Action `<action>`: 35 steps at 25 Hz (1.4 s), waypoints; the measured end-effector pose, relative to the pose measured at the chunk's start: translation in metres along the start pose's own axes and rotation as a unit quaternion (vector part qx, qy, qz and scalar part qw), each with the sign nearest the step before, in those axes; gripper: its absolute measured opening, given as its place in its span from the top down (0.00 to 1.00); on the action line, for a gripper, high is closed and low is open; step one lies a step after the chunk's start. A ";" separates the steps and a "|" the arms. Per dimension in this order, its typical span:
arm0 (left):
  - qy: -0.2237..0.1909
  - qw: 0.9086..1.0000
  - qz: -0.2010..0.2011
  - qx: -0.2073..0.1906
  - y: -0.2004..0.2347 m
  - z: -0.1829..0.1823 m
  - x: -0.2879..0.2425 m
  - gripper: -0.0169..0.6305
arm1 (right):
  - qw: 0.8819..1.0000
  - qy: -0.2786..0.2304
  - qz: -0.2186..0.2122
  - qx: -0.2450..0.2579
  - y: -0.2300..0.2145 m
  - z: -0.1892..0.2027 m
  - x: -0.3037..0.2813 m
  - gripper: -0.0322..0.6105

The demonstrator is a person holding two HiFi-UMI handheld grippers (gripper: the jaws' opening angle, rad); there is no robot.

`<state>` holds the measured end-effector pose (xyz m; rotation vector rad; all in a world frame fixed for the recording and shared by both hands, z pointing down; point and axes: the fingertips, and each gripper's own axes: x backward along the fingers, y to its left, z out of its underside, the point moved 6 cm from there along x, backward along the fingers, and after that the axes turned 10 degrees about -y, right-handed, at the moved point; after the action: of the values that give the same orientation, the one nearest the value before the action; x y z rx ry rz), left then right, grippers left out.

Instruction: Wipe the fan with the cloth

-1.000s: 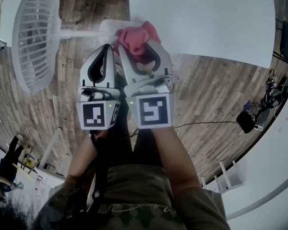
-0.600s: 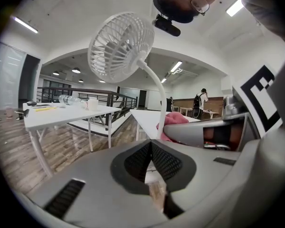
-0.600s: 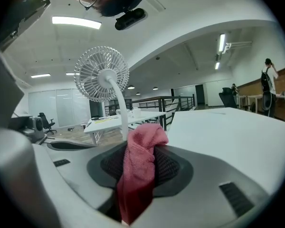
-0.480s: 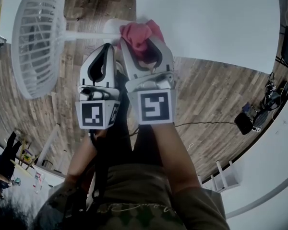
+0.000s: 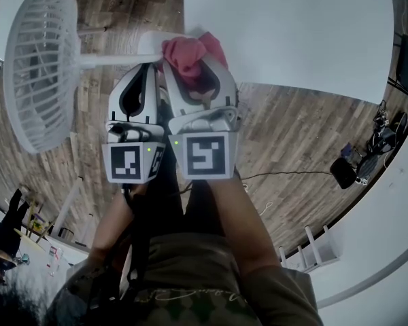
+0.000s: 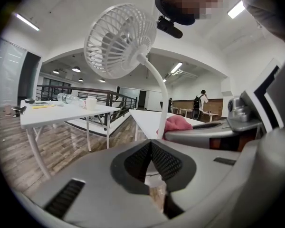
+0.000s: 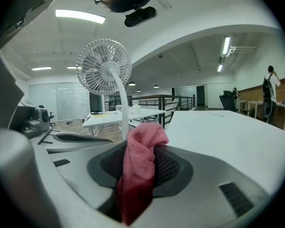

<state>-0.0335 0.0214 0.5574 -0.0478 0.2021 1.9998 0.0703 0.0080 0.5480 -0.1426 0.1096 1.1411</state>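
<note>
Wood-plank floor (image 5: 292, 131), white table (image 5: 292, 32), right gripper (image 7: 138, 167) clamping pink cloth (image 7: 143, 139), left gripper (image 6: 151, 146) closed, empty

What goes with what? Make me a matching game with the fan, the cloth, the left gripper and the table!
Things:
1. fan
2. cloth
3. left gripper
4. table

Clues:
a. shut, with nothing between its jaws
b. a big flat white top
c. pink, pinched in the right gripper
d. a round white cage on a thin stem

Pairs: 1-d, 2-c, 3-a, 4-b
</note>
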 end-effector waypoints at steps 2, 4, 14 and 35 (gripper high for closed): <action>-0.003 1.000 0.000 -0.009 0.000 0.002 -0.001 0.95 | 1.000 0.000 -0.001 0.005 -0.001 0.001 0.000 0.69; -0.003 1.000 0.002 -0.012 -0.001 0.003 0.000 0.95 | 1.000 0.001 -0.003 0.005 -0.001 0.001 0.002 0.69; 0.008 1.000 0.007 -0.008 -0.001 0.011 0.000 0.95 | 1.000 0.002 0.005 0.001 -0.003 0.004 0.004 0.69; 0.002 1.000 0.010 -0.019 -0.013 0.005 -0.008 0.95 | 1.000 0.010 -0.006 -0.015 -0.014 0.005 0.012 0.69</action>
<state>-0.0182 0.0199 0.5615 -0.0755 0.1674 2.0240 0.0885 0.0140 0.5521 -0.1823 0.1092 1.1295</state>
